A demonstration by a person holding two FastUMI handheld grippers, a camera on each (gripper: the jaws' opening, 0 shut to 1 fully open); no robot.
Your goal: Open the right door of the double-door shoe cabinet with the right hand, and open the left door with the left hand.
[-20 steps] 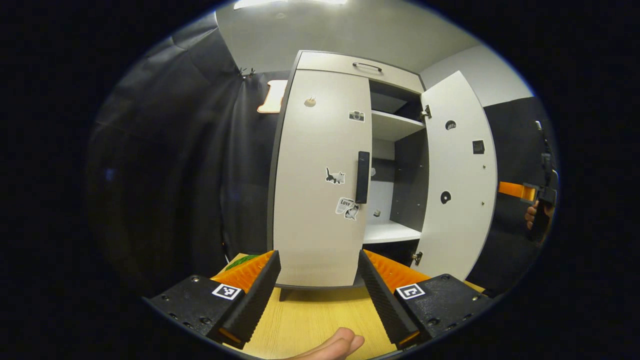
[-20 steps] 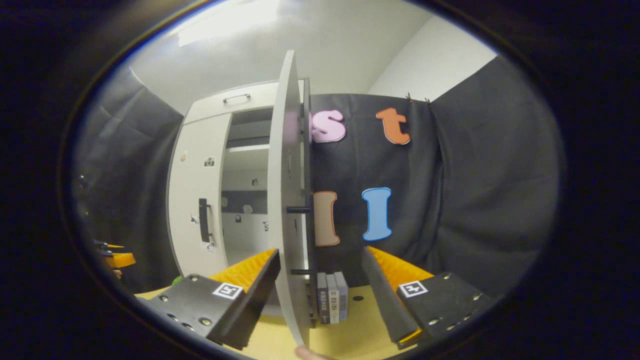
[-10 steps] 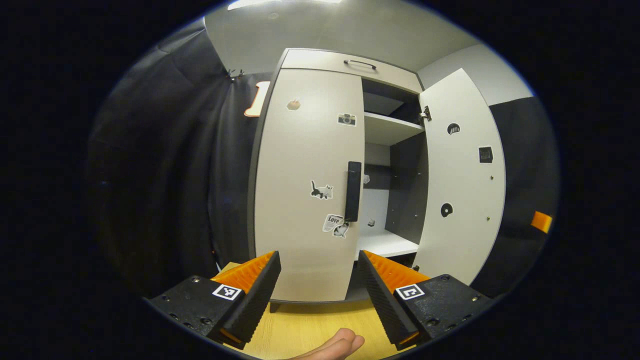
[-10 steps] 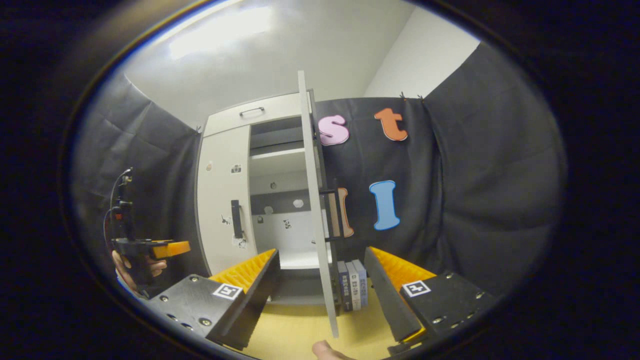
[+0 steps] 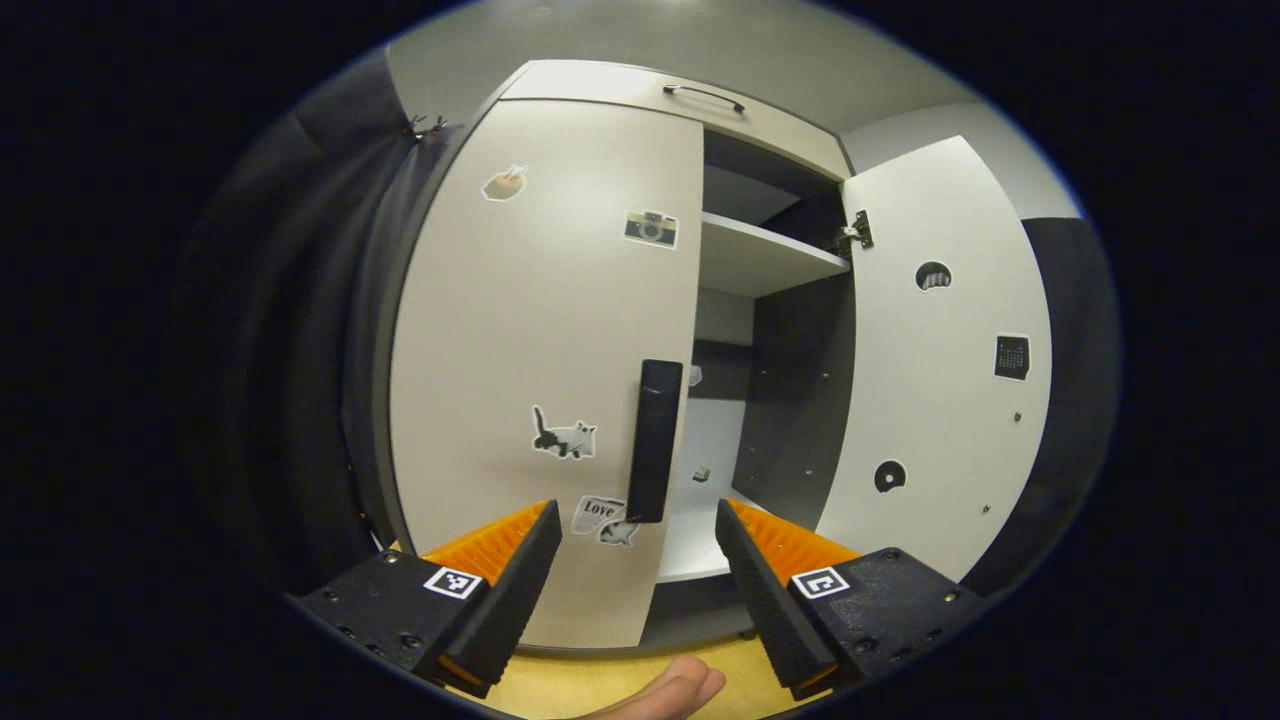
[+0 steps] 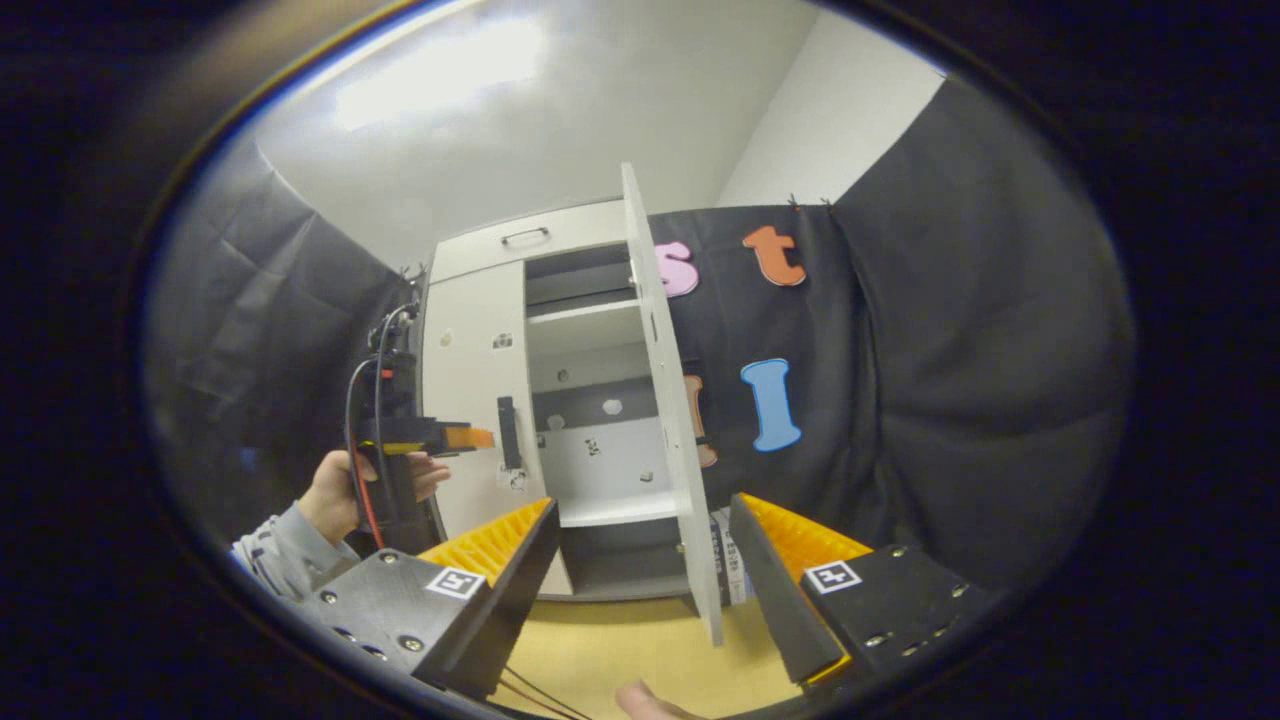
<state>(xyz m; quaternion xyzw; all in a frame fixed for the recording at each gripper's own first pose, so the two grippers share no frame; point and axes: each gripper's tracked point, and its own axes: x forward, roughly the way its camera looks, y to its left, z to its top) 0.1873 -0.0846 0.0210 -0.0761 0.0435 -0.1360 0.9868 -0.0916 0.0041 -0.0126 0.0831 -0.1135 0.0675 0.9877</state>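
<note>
The double-door shoe cabinet (image 5: 620,85) stands at the far edge of the yellow wooden tabletop (image 6: 600,660), with its right door (image 5: 940,350) swung wide on its hinge and its left door (image 5: 540,340) shut flat against the carcass. The step in hand looks to be the left door, and the black vertical handle (image 5: 655,440) sits at that door's inner edge, just beside the open bay. The left gripper (image 5: 635,575) has its fingers spread apart and empty, aimed so the handle stands between them just above the tips; in the right gripper view it shows near the handle, carried by a hand (image 6: 335,490). To do this well, bring the fingers level around the bar at mid-height, close squarely on it, then pull along the arc of the left-side hinge instead of straight back, so the grip does not twist off. The right gripper (image 6: 640,570) is also spread and empty, well apart from the open door's edge, and is best kept clear.
</note>
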